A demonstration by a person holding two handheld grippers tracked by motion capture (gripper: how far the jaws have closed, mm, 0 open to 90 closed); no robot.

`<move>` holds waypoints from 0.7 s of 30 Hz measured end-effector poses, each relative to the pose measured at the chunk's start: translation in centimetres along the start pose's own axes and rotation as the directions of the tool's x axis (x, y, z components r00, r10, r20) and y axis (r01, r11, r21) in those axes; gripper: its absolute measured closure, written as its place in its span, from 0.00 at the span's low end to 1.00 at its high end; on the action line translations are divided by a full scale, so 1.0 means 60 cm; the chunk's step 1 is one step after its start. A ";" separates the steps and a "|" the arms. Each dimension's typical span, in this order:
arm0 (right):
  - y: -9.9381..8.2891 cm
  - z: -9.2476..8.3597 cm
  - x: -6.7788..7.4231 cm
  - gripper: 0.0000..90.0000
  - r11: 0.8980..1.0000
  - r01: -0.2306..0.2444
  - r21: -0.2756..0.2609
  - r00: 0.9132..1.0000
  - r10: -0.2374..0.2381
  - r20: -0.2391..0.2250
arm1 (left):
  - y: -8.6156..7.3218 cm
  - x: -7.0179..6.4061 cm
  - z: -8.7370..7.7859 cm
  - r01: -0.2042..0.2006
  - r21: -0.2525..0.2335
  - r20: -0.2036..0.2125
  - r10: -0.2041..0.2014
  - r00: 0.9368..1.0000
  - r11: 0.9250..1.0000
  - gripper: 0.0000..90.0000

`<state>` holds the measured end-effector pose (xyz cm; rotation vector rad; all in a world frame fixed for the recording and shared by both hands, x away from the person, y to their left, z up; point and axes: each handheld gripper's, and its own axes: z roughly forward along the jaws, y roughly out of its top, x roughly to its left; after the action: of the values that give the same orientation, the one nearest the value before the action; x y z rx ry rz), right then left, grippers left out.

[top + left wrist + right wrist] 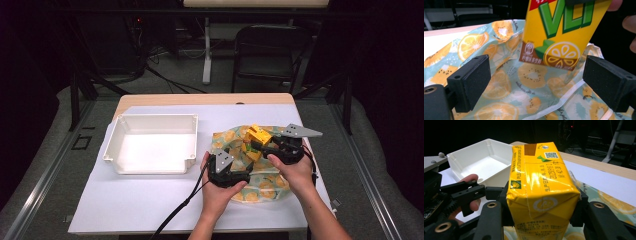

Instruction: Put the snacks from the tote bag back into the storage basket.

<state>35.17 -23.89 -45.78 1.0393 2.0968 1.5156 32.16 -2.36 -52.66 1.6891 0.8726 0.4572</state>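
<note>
yellow drink carton (541, 187), light, stiff but crushable, clamped across its sides by the right hand-held gripper (541, 220); left hand-held gripper (536, 85) stands apart over the soft fruit-print bag (506, 85).

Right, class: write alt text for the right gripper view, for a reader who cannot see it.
A yellow drink carton is clamped between the right tool's two black jaws, held above a fruit-print cloth. Behind it to the left sits an empty white tray on the white-covered table, with the left tool and a fingertip nearby.

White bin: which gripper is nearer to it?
Left. The left gripper sits just off the white bin's near right corner; the right gripper, clamped on the yellow carton, is farther right.
</note>
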 end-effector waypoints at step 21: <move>-0.001 0.023 0.043 0.58 0.999 0.017 0.033 0.998 -0.016 -0.055 | 0.003 -0.012 -0.007 -0.066 -0.017 -0.029 0.066 0.997 0.998 0.18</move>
<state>34.30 -21.09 -46.00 1.0003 2.1696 1.5229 31.43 -2.64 -52.25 1.7026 0.8328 0.5338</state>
